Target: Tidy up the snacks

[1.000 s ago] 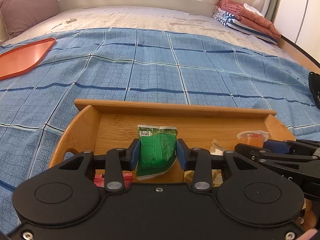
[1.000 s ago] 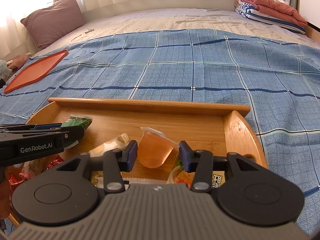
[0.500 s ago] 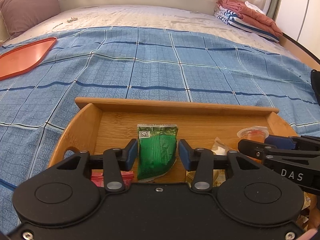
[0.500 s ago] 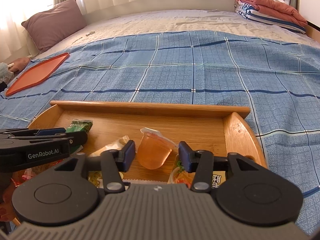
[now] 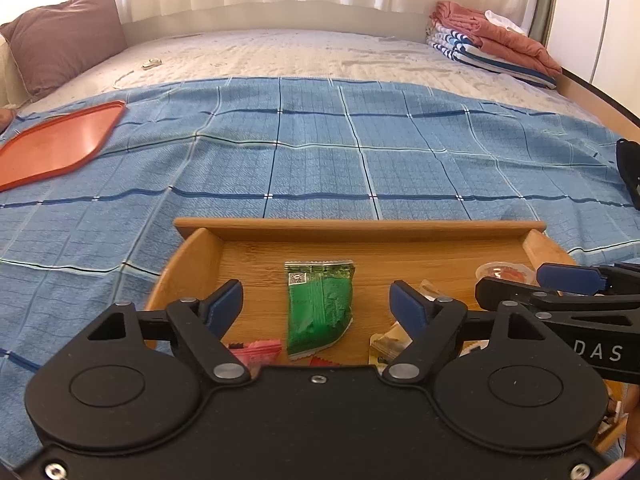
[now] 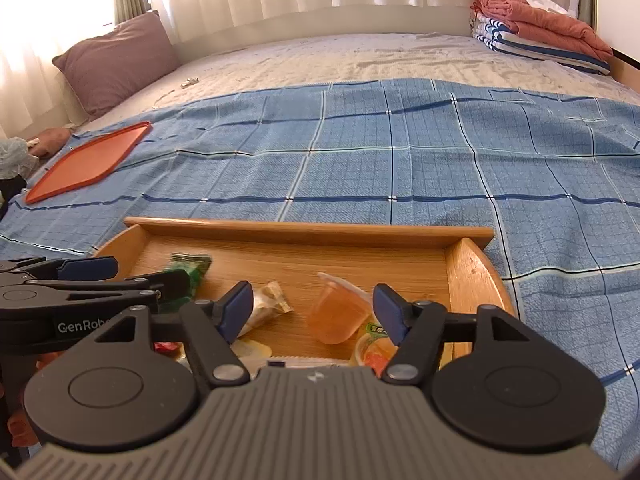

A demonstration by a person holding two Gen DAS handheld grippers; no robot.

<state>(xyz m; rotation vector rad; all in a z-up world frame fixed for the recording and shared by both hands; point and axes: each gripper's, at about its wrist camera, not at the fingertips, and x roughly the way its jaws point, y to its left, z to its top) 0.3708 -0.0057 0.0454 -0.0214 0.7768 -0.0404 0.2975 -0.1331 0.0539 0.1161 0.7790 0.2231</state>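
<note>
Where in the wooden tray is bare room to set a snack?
Free: the tray floor along its back wall, beyond the green packet and jelly cup. Crowded: the near edge, where wrappers pile up.

Bright window backlight, sharp focus, fisheye-curved edges.

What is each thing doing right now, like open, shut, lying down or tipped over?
Left gripper: jaws open, holding nothing.
Right gripper: jaws open, holding nothing.
Green foil snack packet: sealed, lying flat in the tray.
Clear orange jelly cup: lid on, tipped on its side.
Wooden bamboo tray: resting on the blanket, snacks inside.
Flat orange plastic tray: lying on the blanket, nothing on it.
Blue checked blanket: spread over the bed.
</note>
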